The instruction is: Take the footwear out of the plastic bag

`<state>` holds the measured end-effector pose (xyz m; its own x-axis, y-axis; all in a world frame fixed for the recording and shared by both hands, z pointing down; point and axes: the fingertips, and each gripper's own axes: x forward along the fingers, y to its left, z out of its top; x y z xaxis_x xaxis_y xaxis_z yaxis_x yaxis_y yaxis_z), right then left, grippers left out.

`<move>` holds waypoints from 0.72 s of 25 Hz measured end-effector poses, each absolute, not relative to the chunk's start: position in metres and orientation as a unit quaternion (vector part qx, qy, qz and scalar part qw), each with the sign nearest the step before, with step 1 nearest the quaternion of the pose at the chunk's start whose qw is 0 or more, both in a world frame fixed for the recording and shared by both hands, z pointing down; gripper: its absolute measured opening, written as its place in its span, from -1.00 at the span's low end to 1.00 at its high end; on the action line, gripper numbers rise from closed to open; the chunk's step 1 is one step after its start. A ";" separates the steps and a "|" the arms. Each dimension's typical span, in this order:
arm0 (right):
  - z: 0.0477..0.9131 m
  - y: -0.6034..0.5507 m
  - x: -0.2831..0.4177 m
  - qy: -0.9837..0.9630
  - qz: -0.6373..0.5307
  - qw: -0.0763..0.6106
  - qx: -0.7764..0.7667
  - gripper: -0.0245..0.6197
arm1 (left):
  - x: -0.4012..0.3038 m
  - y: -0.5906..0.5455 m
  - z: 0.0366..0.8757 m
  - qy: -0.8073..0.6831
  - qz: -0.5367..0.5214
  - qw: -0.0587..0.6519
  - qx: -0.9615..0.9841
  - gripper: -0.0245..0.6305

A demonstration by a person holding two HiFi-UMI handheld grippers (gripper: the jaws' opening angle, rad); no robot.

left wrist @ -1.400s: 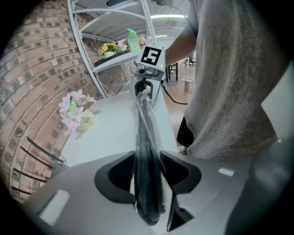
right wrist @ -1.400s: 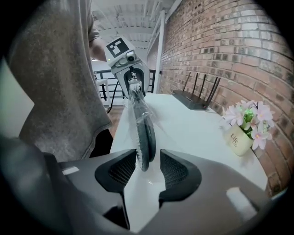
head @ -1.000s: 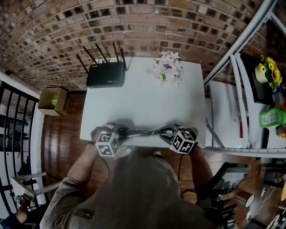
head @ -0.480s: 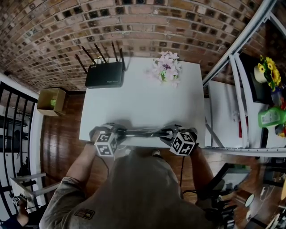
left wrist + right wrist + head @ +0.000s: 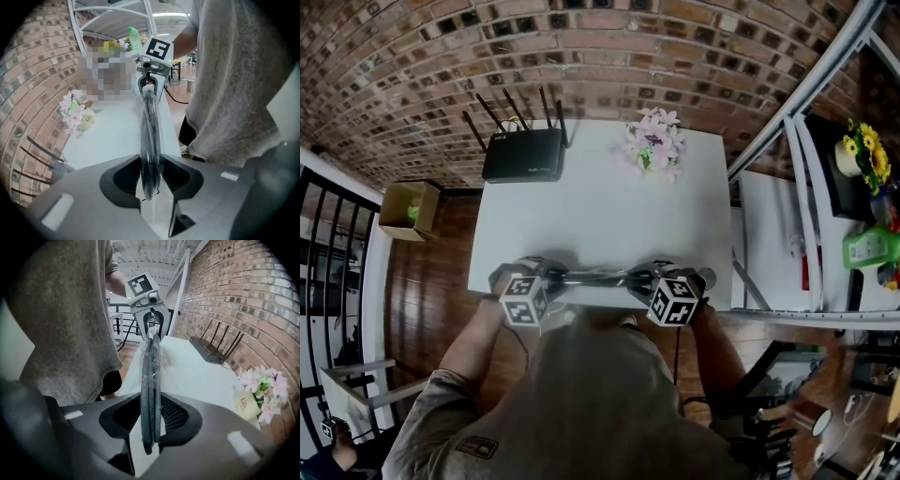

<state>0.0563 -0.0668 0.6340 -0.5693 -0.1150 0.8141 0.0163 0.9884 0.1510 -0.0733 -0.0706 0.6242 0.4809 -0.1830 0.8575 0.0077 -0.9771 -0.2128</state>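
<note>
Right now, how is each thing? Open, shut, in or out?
Left gripper: shut on the bag, jaws just closed tighter.
Right gripper: shut on the bag's other end.
Bag: stretched between both grippers.
Footwear: inside the bag.
Router: antennas up.
Flowers: upright on the table.

You have one white table in front of you. On it you can count one black router with four antennas and one little bunch of pink flowers. There is one plastic bag with dark footwear inside; how many shoes are in it you cannot tell. On the floor there is one cardboard box. On the shelf to your right you see one green bottle and one bunch of yellow flowers.
</note>
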 end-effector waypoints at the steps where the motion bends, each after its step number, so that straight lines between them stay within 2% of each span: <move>1: 0.634 -0.067 0.059 -0.883 -0.069 0.464 0.031 -0.50 | -0.074 -0.071 0.624 0.053 -0.506 0.093 -0.856 -0.52; 10: 0.637 -0.069 0.084 -0.877 -0.056 0.474 0.053 -0.51 | -0.088 -0.072 0.626 0.056 -0.514 0.076 -0.853 -0.56; 14: 0.637 -0.069 0.083 -0.876 -0.058 0.475 0.053 -0.51 | -0.087 -0.071 0.625 0.050 -0.511 0.060 -0.856 -0.34; 18: 0.636 -0.070 0.083 -0.877 -0.057 0.474 0.055 -0.51 | -0.076 -0.071 0.617 0.041 -0.502 0.066 -0.861 -0.26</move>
<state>0.0829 -0.0696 0.6364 -0.5439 -0.1507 0.8255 -0.0431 0.9875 0.1519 -0.0757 -0.0712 0.6169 0.4924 -0.1370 0.8595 -0.0053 -0.9880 -0.1545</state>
